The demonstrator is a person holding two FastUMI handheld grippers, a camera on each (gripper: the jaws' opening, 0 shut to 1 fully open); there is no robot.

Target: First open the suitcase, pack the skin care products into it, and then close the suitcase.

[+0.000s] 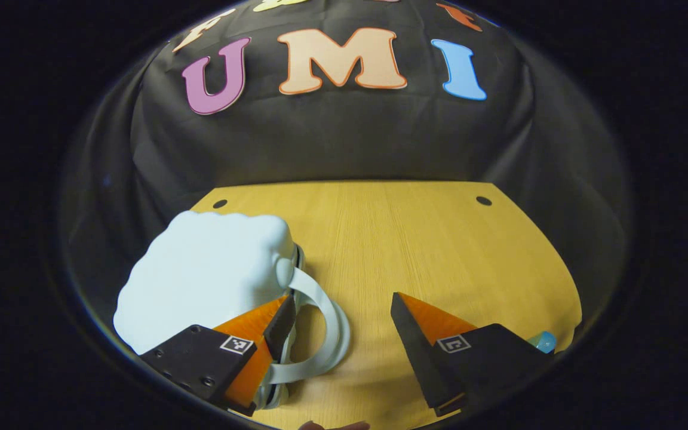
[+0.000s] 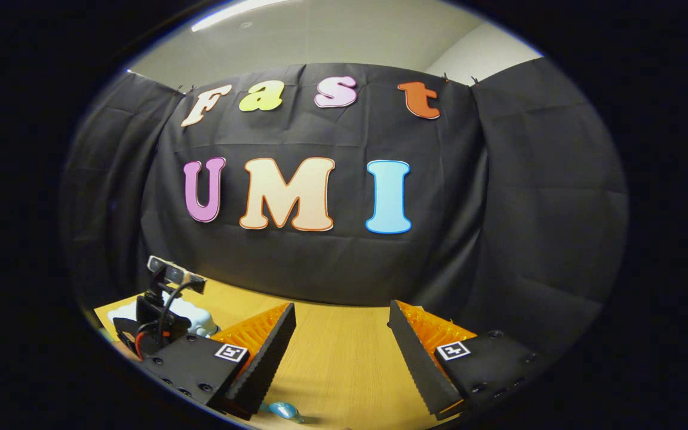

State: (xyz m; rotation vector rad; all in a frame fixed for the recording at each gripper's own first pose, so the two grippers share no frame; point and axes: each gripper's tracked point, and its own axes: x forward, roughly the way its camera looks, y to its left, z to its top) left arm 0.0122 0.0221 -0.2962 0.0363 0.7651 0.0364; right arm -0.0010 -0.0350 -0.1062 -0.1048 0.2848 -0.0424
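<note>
In the left gripper view, the left gripper (image 1: 341,319) hung low over a wooden bench (image 1: 439,239), its jaws spread wide and grasping nothing. One small pale suitcase (image 1: 206,280) with a cloud-like outline lay closed on the bench near its left edge. It sat to the left of the jaws, with the left finger resting against or just in front of its near side; which of the two could not be told. The suitcase's single looped handle (image 1: 329,334) curved out to the right, into the gap between the fingers, so the coming opening move appeared to turn on that handle side. The case's long axis seemed to run from the near edge toward the far edge. One small blue rounded object (image 1: 544,341), possibly a skin care product, peeked out beyond the right finger near the bench's right edge.

In the right gripper view, the right gripper (image 2: 341,325) was held higher and pointed at the back wall, jaws released and empty. The suitcase showed far off at the left, behind the left gripper's camera mount (image 2: 162,298). One blue object (image 2: 284,410) lay on the bench just below the jaws. The left gripper was judged much nearer the suitcase.
</note>
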